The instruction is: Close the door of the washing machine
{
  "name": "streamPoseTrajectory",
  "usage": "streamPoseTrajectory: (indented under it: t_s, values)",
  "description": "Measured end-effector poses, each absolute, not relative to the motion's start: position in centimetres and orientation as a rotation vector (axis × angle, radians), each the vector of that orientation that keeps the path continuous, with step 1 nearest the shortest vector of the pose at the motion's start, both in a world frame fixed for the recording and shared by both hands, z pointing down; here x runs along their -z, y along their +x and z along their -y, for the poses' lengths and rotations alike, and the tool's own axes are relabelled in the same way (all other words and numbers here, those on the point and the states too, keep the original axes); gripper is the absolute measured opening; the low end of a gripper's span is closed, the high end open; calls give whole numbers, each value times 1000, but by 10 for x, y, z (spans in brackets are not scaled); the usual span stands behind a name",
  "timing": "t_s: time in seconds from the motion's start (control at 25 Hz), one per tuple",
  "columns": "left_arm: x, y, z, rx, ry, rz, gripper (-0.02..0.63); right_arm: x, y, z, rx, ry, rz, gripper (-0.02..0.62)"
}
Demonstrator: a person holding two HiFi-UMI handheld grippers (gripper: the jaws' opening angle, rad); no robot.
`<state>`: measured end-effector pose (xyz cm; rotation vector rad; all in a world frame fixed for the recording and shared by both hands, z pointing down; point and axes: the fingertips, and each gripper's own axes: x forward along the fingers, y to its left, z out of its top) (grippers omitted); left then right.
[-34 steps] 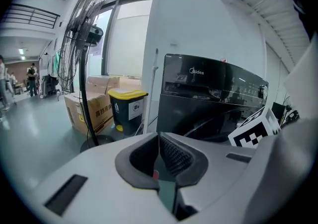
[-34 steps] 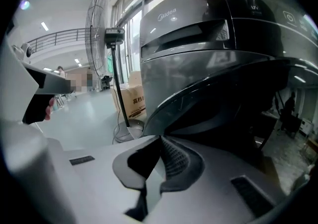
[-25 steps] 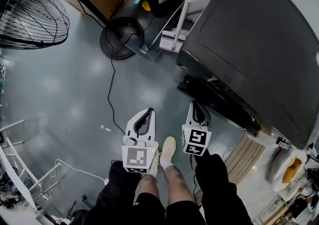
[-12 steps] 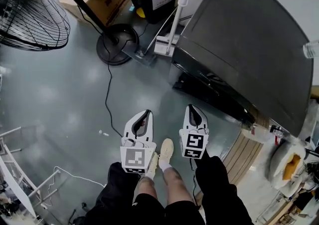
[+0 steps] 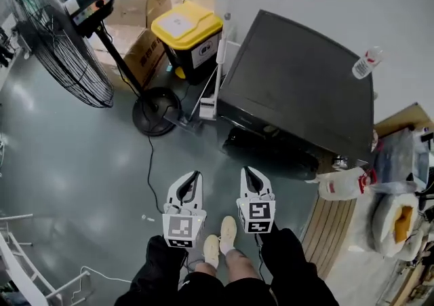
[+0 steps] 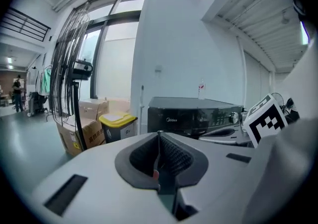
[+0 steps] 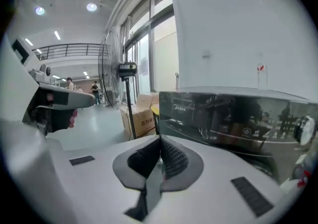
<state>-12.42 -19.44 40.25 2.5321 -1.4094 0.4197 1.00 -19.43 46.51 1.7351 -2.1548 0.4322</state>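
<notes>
The left gripper (image 5: pixel 194 179) and right gripper (image 5: pixel 247 174), both closed and empty, hang in front of the washing machine (image 5: pixel 298 81), likely so their blunt tips can push its open door (image 5: pixel 271 152) to.
</notes>
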Motion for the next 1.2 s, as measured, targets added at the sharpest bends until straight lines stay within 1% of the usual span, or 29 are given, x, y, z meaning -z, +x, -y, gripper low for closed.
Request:
streamPoseTrajectory:
  t_s: [0.24, 0.48, 0.68, 0.96, 1.2]
  values:
    - [-299, -116, 157, -353, 2647, 1411, 29, -353, 26, 147, -344, 1828, 2189, 17]
    - [-240, -116, 103, -303, 2732, 1338, 29, -274, 29, 88, -254, 1916, 2190, 17]
    - [-191, -96, 70, -309, 2823, 1257, 29, -212, 49, 46, -211, 2024, 2174, 17]
    - [-142, -78, 27, -276, 2907, 1160, 29, -163, 63, -11, -129, 2101, 2109, 17]
    - [-131, -65, 4, -264, 2962, 1071, 29, -150, 72, -47, -114, 2175, 2053, 17]
